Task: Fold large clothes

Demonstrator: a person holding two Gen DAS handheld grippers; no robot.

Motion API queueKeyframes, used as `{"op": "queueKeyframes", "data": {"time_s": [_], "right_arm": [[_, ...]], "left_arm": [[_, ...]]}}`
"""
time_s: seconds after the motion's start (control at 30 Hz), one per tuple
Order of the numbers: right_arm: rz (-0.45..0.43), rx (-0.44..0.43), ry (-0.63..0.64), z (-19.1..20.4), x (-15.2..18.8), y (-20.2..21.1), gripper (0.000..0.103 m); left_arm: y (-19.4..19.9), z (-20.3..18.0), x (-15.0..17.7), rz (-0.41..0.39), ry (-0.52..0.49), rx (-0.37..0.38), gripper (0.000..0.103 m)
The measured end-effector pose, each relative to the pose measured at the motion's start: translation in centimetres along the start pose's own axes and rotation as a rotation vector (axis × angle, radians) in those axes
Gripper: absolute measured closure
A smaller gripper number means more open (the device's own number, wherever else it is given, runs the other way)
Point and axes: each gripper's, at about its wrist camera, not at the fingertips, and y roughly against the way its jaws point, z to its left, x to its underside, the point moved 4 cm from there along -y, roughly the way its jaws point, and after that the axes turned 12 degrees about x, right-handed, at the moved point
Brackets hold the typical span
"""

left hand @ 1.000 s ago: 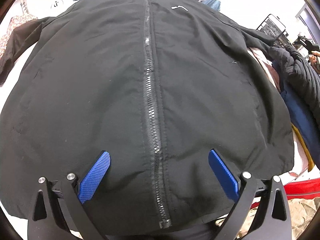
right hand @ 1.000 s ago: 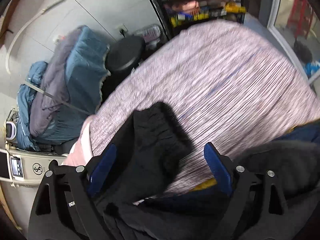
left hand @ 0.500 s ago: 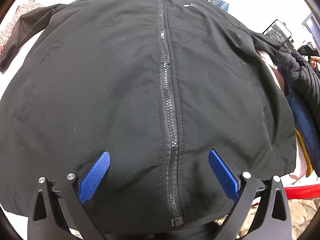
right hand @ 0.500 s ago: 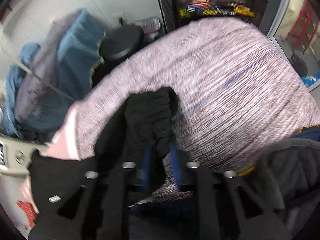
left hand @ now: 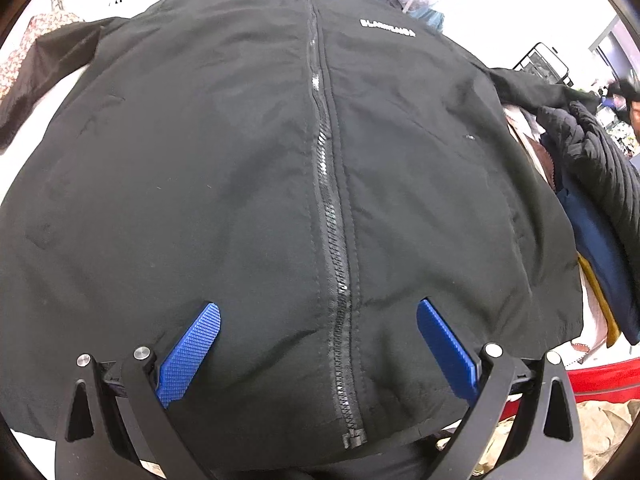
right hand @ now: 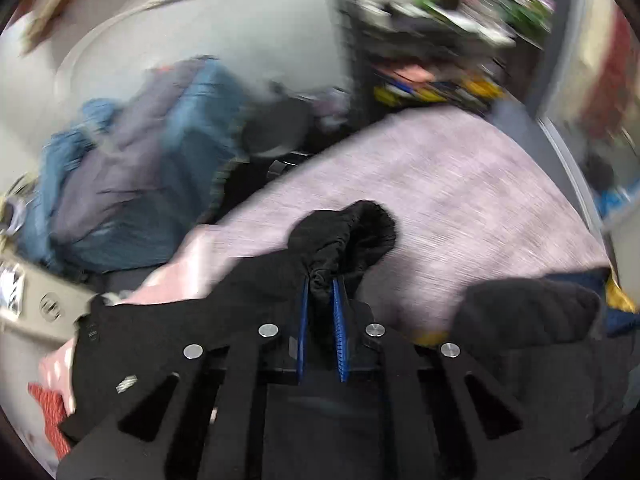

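Observation:
A large black zip-up jacket lies spread flat, front up, zipper closed down the middle, white logo on the chest. My left gripper is open and empty, hovering over the jacket's lower hem, one blue pad on each side of the zipper. In the right wrist view my right gripper is shut on the black elastic cuff of the jacket's sleeve, held above a pinkish-grey garment.
A pile of dark, navy and mustard clothes lies right of the jacket. A red edge shows at lower right. The right wrist view shows blue and grey fabrics, a black stool and cluttered shelves, blurred.
My right gripper closed on the black sleeve cuff and lifted it; that view now blurs with motion. My left gripper shifted slightly over the jacket hem, still open.

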Motion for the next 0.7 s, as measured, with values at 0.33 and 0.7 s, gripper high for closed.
{"op": "queueKeyframes", "data": {"time_s": [0.33,0.7], "right_arm": [[-0.032,-0.366,0.45,31.1,11.3,9.0,0.093],[0.044,-0.468,0.792,51.9,34.9,6.2,0.093]], "left_arm": [[1.7,2.6,0.4,-0.044,0.059,-0.023,0.006],[4.6,6.6,0.1,-0.103,0.105,-0.121,0.006]]}}
